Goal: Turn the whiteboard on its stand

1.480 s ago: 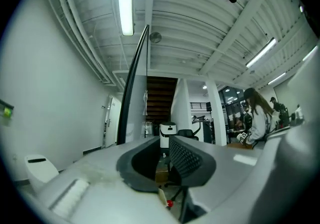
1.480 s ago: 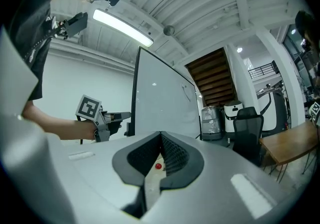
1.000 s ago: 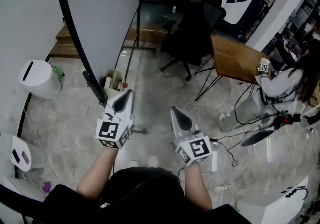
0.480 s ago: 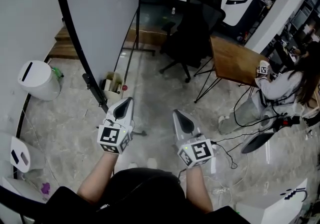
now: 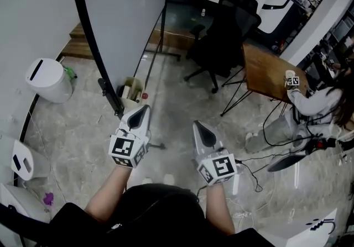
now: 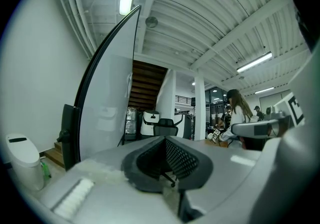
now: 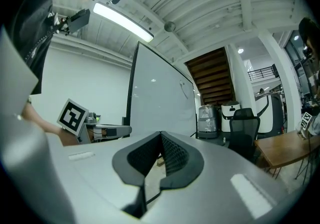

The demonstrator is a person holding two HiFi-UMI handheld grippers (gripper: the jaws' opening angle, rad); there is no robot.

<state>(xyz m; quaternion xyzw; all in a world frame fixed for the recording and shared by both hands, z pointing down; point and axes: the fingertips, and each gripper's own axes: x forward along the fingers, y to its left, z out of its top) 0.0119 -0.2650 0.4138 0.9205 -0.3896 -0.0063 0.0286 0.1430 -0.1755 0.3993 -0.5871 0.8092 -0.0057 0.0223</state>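
- The large white whiteboard with a thin black frame (image 5: 119,25) stands on the floor at the far left, seen almost edge-on, with its lower near corner just beyond the left hand-held gripper (image 5: 142,111).
- That hand-held gripper is clenched with nothing between its jaws. The right hand-held gripper (image 5: 196,127) is likewise closed and empty. Neither touches the board.
- The panel looks stiff, broad and probably unwieldy rather than heavy. Its glossy face would likely slip under the pads.
- The black frame edge is the better hold, near the black bracket (image 5: 107,90) on it. The jaws must open first.
- A small open box of oddments (image 5: 131,89) sits at the board's foot and could foul the swing.
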